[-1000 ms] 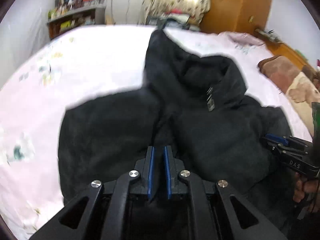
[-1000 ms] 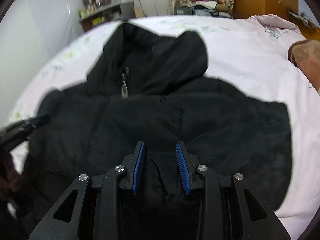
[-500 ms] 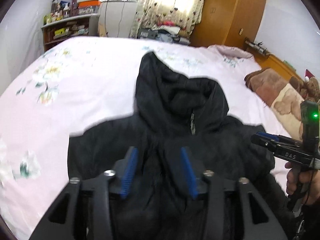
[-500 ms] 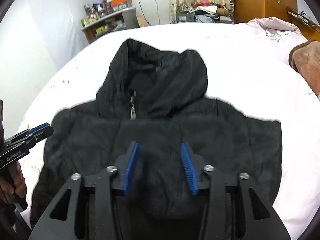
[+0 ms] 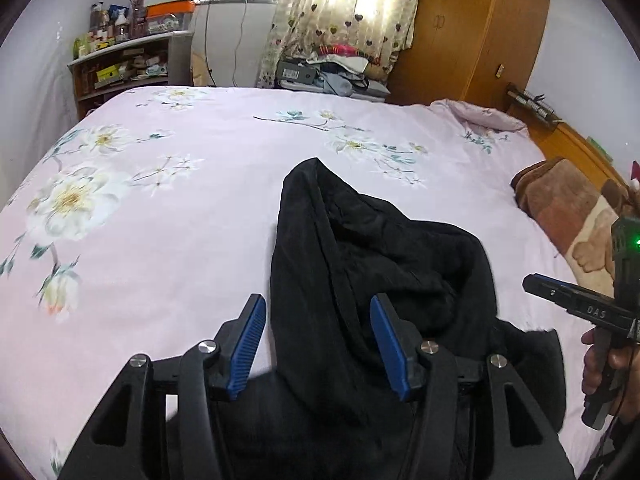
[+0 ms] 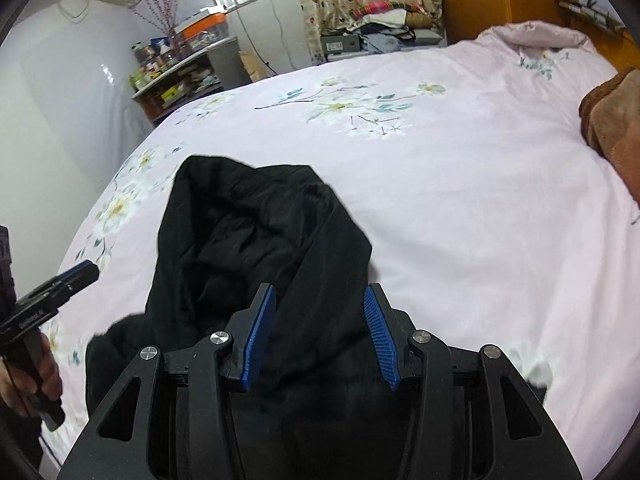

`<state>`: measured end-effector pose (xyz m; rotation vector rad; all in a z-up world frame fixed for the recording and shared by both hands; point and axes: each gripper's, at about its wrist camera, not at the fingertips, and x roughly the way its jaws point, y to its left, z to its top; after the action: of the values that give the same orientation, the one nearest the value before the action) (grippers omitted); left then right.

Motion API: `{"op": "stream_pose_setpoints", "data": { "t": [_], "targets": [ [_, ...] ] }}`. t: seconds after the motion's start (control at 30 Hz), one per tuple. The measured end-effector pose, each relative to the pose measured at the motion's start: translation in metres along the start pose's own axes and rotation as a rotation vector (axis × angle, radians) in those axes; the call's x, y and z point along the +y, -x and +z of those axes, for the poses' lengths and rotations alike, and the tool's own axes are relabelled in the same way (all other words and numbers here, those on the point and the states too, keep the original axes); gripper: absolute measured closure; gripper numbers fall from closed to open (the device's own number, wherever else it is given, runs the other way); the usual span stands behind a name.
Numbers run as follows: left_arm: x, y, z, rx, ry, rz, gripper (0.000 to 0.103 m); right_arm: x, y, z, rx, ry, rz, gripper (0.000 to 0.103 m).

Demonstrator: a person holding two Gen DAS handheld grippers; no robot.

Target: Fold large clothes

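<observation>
Both grippers, left (image 5: pixel 318 340) and right (image 6: pixel 320 334), gape wide, holding nothing. Black jacket (image 5: pixel 372 264) lies at the bed's (image 5: pixel 180 208) near edge; soft, bulky, probably slippery; pinch the hood's rim.

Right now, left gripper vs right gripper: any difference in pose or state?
Little differs. The left gripper straddles the hood's left edge of the black jacket, its left finger over bare bedsheet; the right gripper straddles the hood's right edge, its right finger over sheet. Shared: both open, blue pads apart, neither clamped on fabric.
</observation>
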<state>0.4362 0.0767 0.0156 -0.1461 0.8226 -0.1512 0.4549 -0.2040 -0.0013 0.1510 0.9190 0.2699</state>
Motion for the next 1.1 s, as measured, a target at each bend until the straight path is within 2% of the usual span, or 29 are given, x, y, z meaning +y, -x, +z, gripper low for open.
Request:
{"op": "stream_pose_setpoints", "data": {
  "t": [0.27,0.47,0.53,0.6,0.63,0.67,0.77,0.93,1.1],
  "targets": [
    [0.009,-0.076,0.029,0.068,-0.010,0.046,0.046,-0.010,-0.055,0.040,0.058,-0.023,0.002,0.056],
    [0.005,-0.104,0.044,0.055,-0.021,0.049,0.047,-0.006,-0.095,0.055,0.116,0.019,-0.033,0.056],
    [0.002,-0.111,0.046,0.058,-0.018,0.037,0.055,-0.006,-0.105,0.055,0.139,0.025,-0.044,0.056],
    [0.000,-0.117,0.048,0.072,-0.022,0.036,0.088,-0.004,-0.110,0.055,0.151,0.036,-0.041,0.060],
    [-0.001,-0.118,0.047,0.073,-0.023,0.037,0.092,0.000,-0.110,0.053,0.152,0.051,-0.054,0.084],
    [-0.002,-0.114,0.045,0.063,-0.028,0.037,0.094,0.003,-0.109,0.052,0.153,0.060,-0.057,0.089],
    [-0.005,-0.099,0.043,0.029,-0.038,0.045,0.097,0.012,-0.095,0.050,0.117,0.096,-0.059,0.092],
    [-0.003,-0.053,0.043,-0.027,-0.014,0.057,0.097,0.020,-0.054,0.048,0.044,0.098,-0.049,0.093],
    [-0.006,0.002,0.034,-0.083,-0.014,0.022,0.097,0.028,-0.004,0.036,-0.015,0.085,-0.035,0.094]
  ]
}}
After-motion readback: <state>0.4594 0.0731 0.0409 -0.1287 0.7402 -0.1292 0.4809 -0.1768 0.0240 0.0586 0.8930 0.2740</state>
